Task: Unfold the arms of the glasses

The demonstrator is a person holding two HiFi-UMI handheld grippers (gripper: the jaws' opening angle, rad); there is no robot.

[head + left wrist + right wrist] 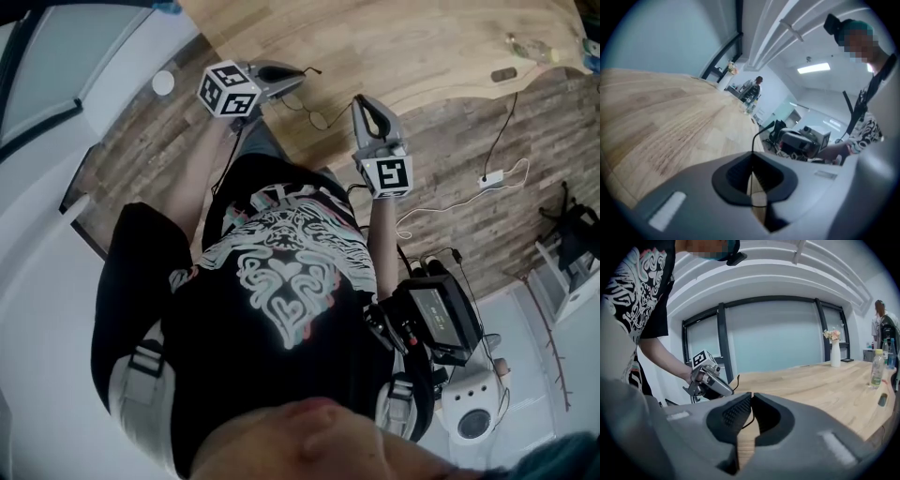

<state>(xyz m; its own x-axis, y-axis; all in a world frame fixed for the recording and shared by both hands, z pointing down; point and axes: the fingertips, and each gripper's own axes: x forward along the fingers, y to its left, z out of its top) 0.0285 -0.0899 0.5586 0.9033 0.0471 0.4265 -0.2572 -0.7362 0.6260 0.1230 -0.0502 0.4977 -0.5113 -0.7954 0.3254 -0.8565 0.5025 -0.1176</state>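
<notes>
The thin wire glasses [317, 114] hang in the air between the two tools, above the near edge of the wooden table [422, 47]. The left gripper [752, 159] is pressed fully together on one slim black arm [758, 133], which curves up out of its pads. The right gripper [751, 404] is nearly closed, pinching a dark wire that seems to be the frame (too fine to say which part). The danger lies at the hinge: if the left hand swings the arm past its stop, or out of the hinge's plane, the wire could bend or the hinge could spring. Such smooth, thin metal may also slide out of either pinch, and the glasses would then drop onto the table edge or the floor [441, 141].
</notes>
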